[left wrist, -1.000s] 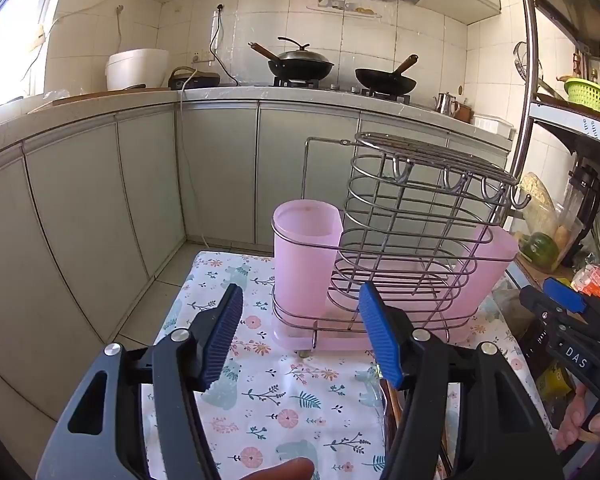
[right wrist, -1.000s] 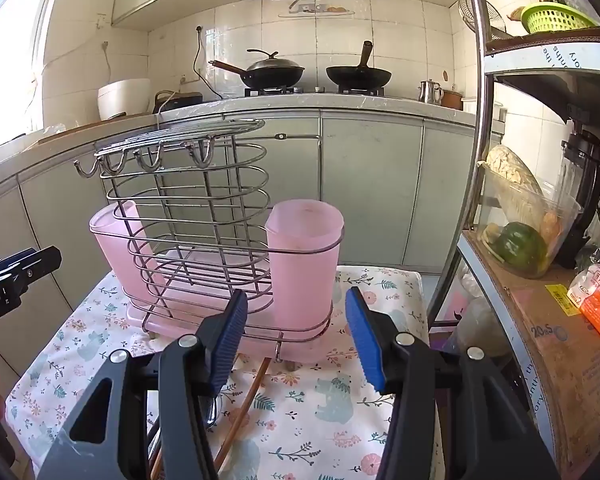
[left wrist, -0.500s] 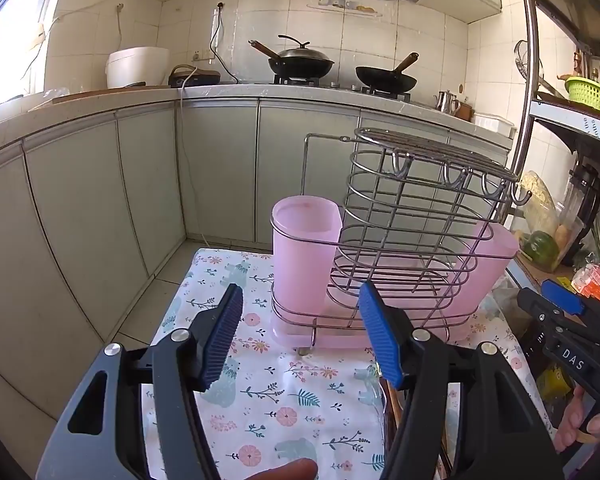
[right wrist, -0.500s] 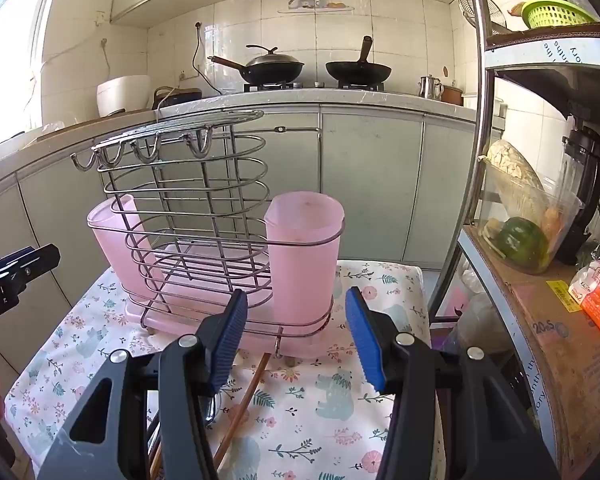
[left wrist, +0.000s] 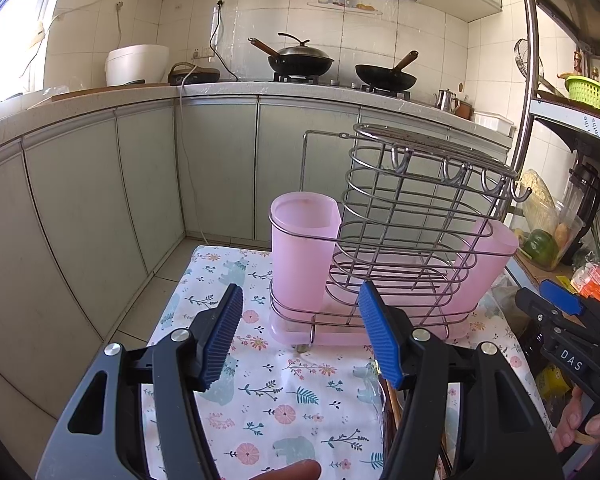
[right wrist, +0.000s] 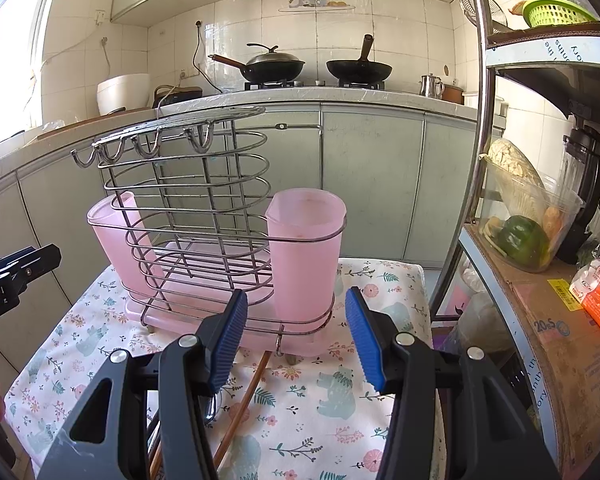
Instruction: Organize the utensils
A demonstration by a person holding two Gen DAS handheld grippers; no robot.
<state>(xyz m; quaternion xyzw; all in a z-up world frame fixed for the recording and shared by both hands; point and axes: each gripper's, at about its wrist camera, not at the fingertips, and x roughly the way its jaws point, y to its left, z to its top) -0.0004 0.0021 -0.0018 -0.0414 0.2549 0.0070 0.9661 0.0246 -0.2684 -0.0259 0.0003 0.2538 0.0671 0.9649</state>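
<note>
Bright daylight floods in from the window (left wrist: 8,40) at upper left, blown out to white. Both views stay sharp, with strong fisheye bending and dark vignetting toward the corners.

Wire utensil rack (left wrist: 416,216) upright on floral cloth, sitting in a pink drip tray (right wrist: 204,308). Pink plastic cup (right wrist: 304,256) at each end, both look empty. Chopsticks (right wrist: 240,408) flat on cloth just in front of rack, brown, partly hidden by gripper bodies.

The wire rack (left wrist: 412,216) fills the far table (right wrist: 340,412); bare cloth lies open before it.
</note>
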